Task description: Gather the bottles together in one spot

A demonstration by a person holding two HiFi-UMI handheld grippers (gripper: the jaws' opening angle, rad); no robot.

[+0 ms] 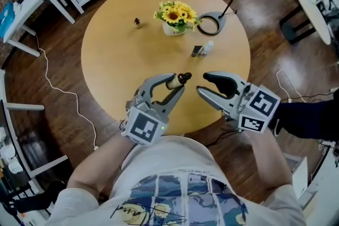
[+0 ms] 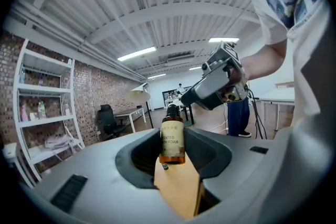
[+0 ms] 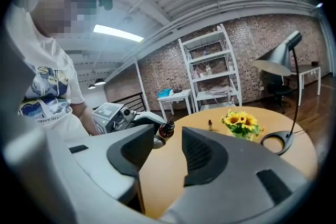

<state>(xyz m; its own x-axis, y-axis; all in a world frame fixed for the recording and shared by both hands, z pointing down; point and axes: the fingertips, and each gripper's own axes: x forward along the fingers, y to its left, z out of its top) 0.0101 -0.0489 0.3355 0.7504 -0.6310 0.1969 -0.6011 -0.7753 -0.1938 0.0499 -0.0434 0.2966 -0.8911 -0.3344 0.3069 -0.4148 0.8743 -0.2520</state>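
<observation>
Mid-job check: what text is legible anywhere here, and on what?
"ENTED", "H FOAM": cut-off label on the amber bottle held by the left gripper.
Shirt script: unreadable.
Tiny bottle, white bottle: too small.
Left marker cube, right marker cube: patterns only, no words.

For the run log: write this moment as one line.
left gripper: shut on amber bottle | right gripper: jaws apart, empty | small bottle, white bottle: on table
</observation>
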